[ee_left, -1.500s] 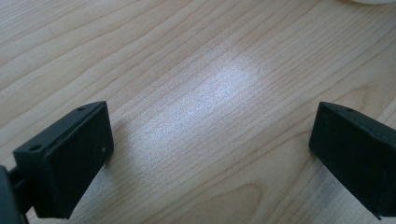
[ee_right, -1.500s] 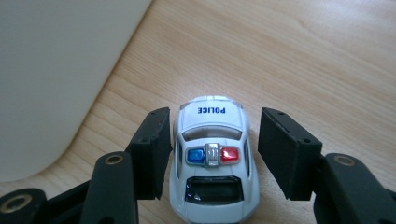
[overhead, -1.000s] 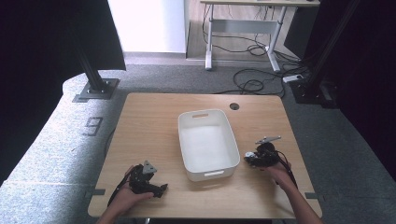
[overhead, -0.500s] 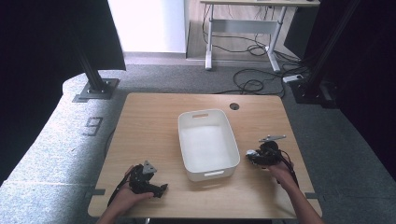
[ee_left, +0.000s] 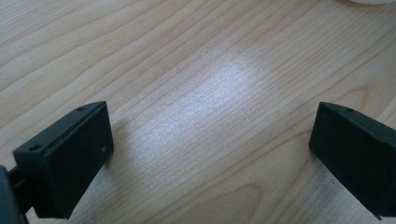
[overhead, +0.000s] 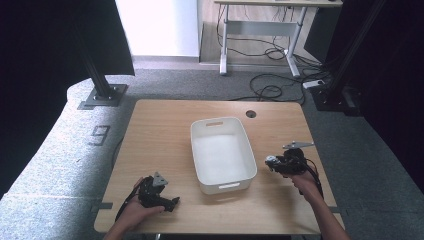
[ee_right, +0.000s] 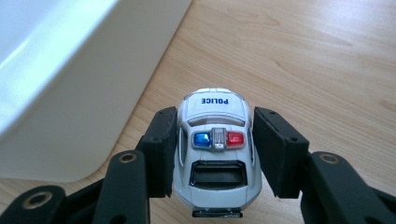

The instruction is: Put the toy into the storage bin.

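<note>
The right gripper (ee_right: 215,154) was clamped on the toy police car's (ee_right: 215,154) smooth sides, just right of the white bin (overhead: 221,152). It was probably light, hard and slippery. The left gripper (ee_left: 210,154) stayed apart, empty.

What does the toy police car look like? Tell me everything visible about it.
The toy police car is small, white and glossy, plastic by its look, with blue POLICE lettering on the bonnet, a blue and red light bar on the roof and dark windows. It sits upright between the black jaws of the right gripper, which press on both its sides, above the wooden table, beside the white tub.
</note>
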`<state>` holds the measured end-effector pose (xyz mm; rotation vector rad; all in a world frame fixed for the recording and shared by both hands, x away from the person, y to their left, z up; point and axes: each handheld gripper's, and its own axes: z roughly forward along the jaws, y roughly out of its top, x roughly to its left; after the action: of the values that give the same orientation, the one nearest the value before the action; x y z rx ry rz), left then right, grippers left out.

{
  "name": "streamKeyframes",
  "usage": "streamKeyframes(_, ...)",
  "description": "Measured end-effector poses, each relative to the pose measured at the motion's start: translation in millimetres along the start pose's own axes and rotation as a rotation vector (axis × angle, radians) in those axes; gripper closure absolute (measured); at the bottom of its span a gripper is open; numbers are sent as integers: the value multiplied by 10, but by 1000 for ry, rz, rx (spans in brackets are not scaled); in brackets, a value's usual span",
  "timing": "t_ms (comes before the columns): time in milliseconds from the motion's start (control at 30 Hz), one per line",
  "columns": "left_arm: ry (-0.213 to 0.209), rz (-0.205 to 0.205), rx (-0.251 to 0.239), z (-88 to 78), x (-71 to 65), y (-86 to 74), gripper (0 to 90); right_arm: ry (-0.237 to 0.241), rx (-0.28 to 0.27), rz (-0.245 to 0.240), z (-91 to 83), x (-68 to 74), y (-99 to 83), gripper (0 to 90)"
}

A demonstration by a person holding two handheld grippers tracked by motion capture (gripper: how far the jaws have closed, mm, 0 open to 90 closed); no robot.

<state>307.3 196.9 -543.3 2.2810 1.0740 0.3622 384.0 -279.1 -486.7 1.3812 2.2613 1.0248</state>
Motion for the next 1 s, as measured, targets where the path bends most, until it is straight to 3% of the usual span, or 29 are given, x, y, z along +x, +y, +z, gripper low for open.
streamKeyframes(567,1,-1,-3,1,-2,-3,0,9,-35,0,-131,45,87,513)
streamKeyframes(1000,2,-1,-3,1,-1,-3,0,19,-60,-19,-198,191,267,514)
